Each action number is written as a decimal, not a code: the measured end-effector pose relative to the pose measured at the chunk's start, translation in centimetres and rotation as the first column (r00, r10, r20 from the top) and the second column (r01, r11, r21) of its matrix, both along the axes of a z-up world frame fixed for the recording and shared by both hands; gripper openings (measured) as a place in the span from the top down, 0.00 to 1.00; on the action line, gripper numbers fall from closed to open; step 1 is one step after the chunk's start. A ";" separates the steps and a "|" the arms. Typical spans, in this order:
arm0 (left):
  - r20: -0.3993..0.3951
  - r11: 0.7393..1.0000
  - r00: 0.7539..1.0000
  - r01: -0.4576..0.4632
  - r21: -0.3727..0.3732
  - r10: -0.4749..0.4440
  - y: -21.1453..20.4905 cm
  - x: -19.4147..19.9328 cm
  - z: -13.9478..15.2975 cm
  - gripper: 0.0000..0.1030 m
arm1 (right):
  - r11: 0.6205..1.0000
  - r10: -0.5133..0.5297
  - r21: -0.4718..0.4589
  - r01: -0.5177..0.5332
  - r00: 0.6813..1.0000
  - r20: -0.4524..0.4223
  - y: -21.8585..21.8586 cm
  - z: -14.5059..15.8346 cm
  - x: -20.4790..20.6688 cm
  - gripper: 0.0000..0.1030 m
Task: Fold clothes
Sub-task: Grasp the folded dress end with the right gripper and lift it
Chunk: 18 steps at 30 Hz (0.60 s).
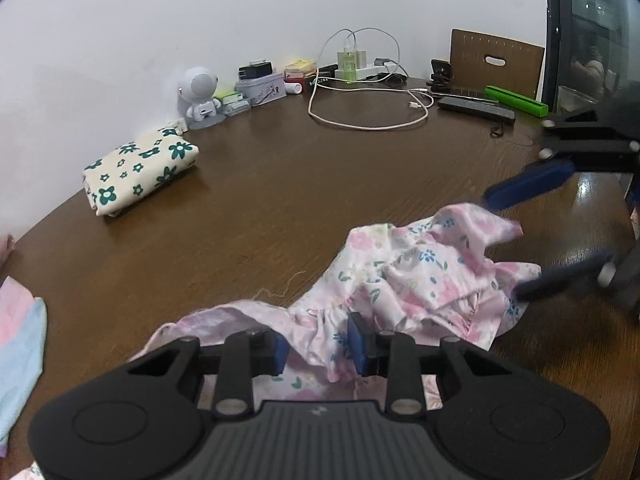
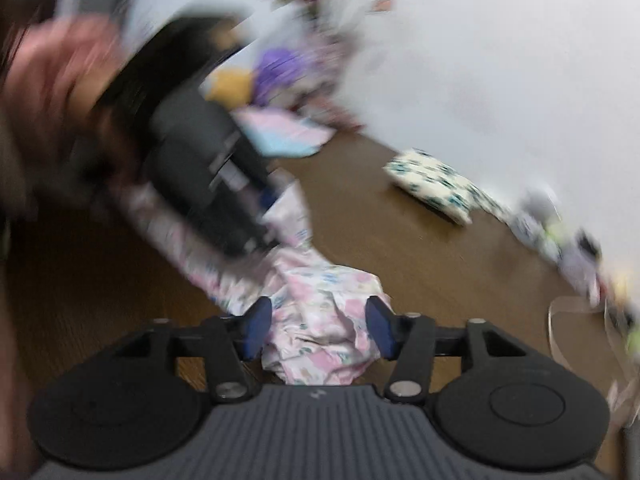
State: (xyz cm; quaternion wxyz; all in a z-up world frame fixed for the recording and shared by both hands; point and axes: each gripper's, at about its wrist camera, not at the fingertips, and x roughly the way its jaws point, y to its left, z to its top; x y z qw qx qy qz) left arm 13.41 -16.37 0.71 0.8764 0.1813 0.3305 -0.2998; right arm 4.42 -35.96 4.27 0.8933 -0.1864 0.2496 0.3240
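Observation:
A crumpled pink floral garment (image 1: 420,280) lies on the brown wooden table (image 1: 280,184). My left gripper (image 1: 320,346) is open at the garment's near edge, and a ruffle of the fabric sits loosely between its blue pads. My right gripper (image 1: 506,246) comes in from the right, open, its fingers straddling the garment's far corner. The right wrist view is motion-blurred. In it my right gripper (image 2: 319,328) is open over the bunched garment (image 2: 320,304). The left gripper (image 2: 256,220) is seen opposite, held by a hand (image 2: 52,80).
A folded cream cloth with green flowers (image 1: 140,170) rests at the back left. A pink and blue cloth (image 1: 20,344) lies at the left edge. Along the wall stand a white robot-shaped speaker (image 1: 200,96), boxes, a charger with white cables (image 1: 368,112) and a green box (image 1: 516,100).

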 end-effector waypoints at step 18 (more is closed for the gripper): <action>0.090 0.997 0.996 0.009 -0.073 -0.003 0.0 -1.6 0.9 0.53 | 0.751 -0.240 0.396 0.528 0.777 -0.582 -4.1 -3.1 1.5 0.26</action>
